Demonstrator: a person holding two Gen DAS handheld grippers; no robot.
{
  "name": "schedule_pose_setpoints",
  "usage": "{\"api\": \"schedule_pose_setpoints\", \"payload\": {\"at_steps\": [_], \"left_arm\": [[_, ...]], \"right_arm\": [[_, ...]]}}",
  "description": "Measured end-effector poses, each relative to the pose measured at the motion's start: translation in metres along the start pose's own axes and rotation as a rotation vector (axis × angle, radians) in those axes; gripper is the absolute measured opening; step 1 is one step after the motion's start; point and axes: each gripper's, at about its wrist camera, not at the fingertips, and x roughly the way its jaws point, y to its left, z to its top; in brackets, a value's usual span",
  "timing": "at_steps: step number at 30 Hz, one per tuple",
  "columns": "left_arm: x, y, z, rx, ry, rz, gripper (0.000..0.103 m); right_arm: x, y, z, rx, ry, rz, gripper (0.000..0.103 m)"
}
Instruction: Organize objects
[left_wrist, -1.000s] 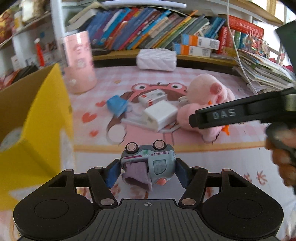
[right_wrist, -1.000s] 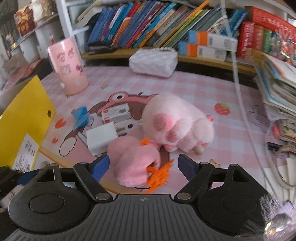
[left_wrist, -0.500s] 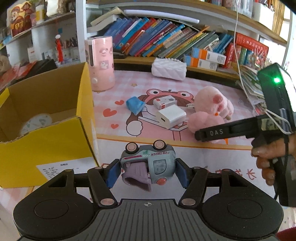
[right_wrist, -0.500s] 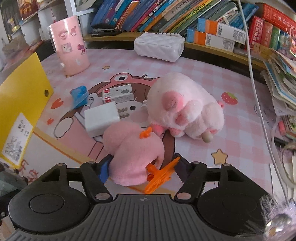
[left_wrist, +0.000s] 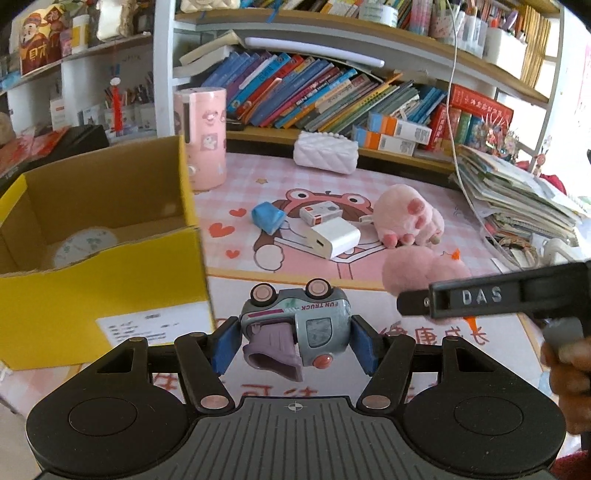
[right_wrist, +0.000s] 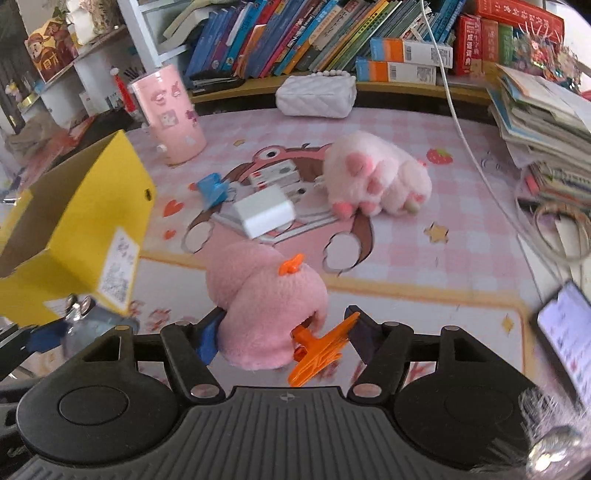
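1. Right wrist view: the right hand-held gripper has just been closing its jaws, and they now pinch the fluffy pink plush chick with orange plastic feet, which a second ago lay on the pink cartoon-printed worktop and now hangs above it.
2. Left wrist view: the left hand-held gripper stays clamped on the small grey-blue plastic toy truck, while the open yellow cardboard box, earlier only an edge at the left, now shows its inside.
3. Judged from this, both pickups are done and both toys are on their way to the box; dropping them in remains.
4. The truck lies wheels-up, long axis across the jaws, its purple rear part hanging down toward the camera.
5. The chick's long axis runs away from the camera, its orange feet toward the right pad.
6. A pink plush paw, a white charger block and a blue eraser-like block wait on the worktop.
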Motion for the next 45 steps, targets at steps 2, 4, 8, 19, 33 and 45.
{"api": "schedule_pose_setpoints", "payload": {"at_steps": [2, 4, 8, 19, 33, 45], "left_arm": [[-0.009, 0.009, -0.004, -0.005, -0.006, -0.001, 0.063], [-0.017, 0.017, -0.007, -0.012, -0.013, 0.002, 0.063], [-0.037, 0.037, -0.015, -0.036, -0.030, 0.009, 0.063], [-0.081, 0.084, -0.043, -0.078, -0.038, 0.038, 0.063], [-0.126, 0.127, -0.063, -0.086, -0.081, 0.077, 0.063], [-0.151, 0.144, -0.068, -0.068, -0.143, 0.075, 0.063]], "right_arm": [[-0.008, 0.011, -0.008, -0.006, -0.003, 0.002, 0.066], [-0.014, 0.025, -0.016, -0.020, -0.005, 0.002, 0.066], [-0.023, 0.051, -0.031, -0.054, -0.006, 0.007, 0.066], [-0.038, 0.112, -0.065, -0.105, 0.004, 0.028, 0.066], [-0.049, 0.179, -0.097, -0.142, -0.007, 0.070, 0.066], [-0.064, 0.211, -0.106, -0.159, -0.055, 0.068, 0.066]]}}
